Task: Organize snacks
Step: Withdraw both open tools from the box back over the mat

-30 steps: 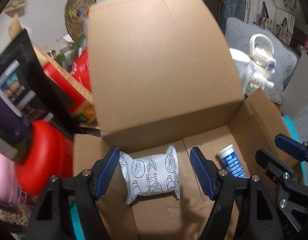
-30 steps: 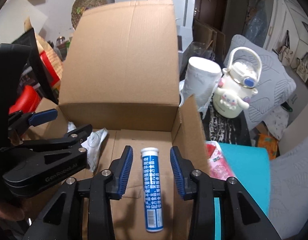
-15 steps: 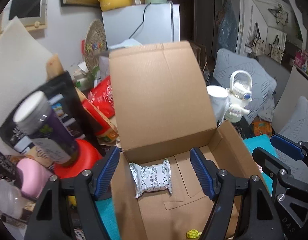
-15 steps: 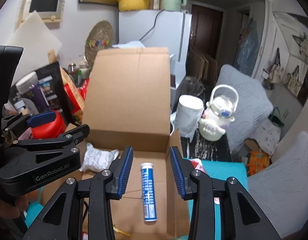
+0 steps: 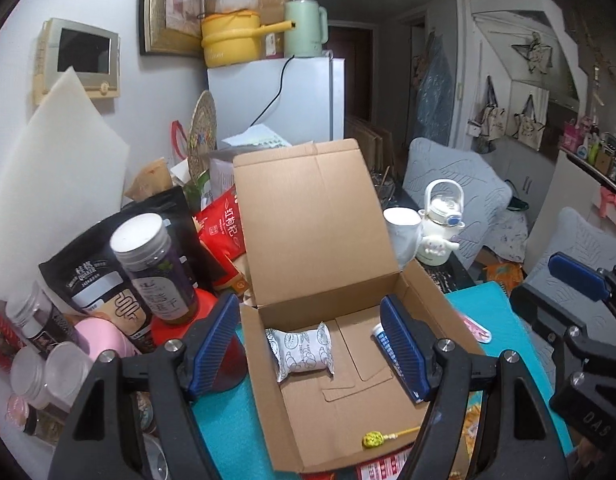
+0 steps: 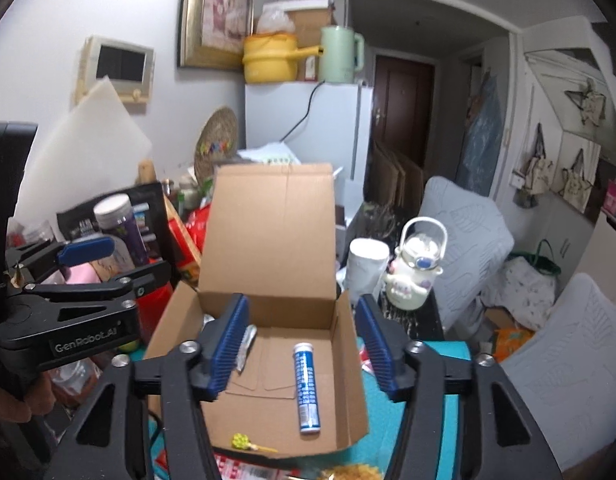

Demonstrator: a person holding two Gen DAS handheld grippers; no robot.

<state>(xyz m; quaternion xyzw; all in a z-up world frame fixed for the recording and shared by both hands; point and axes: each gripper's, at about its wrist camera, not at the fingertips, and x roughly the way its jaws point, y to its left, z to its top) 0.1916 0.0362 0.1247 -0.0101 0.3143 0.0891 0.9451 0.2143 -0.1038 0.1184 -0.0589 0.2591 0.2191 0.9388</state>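
Observation:
An open cardboard box [image 5: 312, 220] stands on a teal mat, its lid upright. Inside lie a white snack packet [image 5: 304, 350], a blue tube [image 5: 379, 336] half hidden by my left finger, and a yellow lollipop [image 5: 374, 439]. My left gripper [image 5: 308, 302] hovers above and in front of the box, open and empty. My right gripper [image 6: 301, 300] hovers likewise, its jaws opening with nothing between them. In the right wrist view the box [image 6: 268, 232] holds the blue tube [image 6: 306, 388] flat on its floor, and the packet [image 6: 246, 346] peeks out beside the left finger.
Bottles and bags crowd the left: a purple bottle [image 5: 152, 264], a black bag [image 5: 88, 280], a red bag [image 5: 224, 228]. A white cup [image 5: 400, 236] and a white character bottle [image 5: 438, 232] stand right of the box. A fridge [image 5: 304, 100] is behind.
Both grippers have risen and drawn back from the box, so the whole box now shows. The right jaws have spread wider. Packet and tube stay on the box floor.

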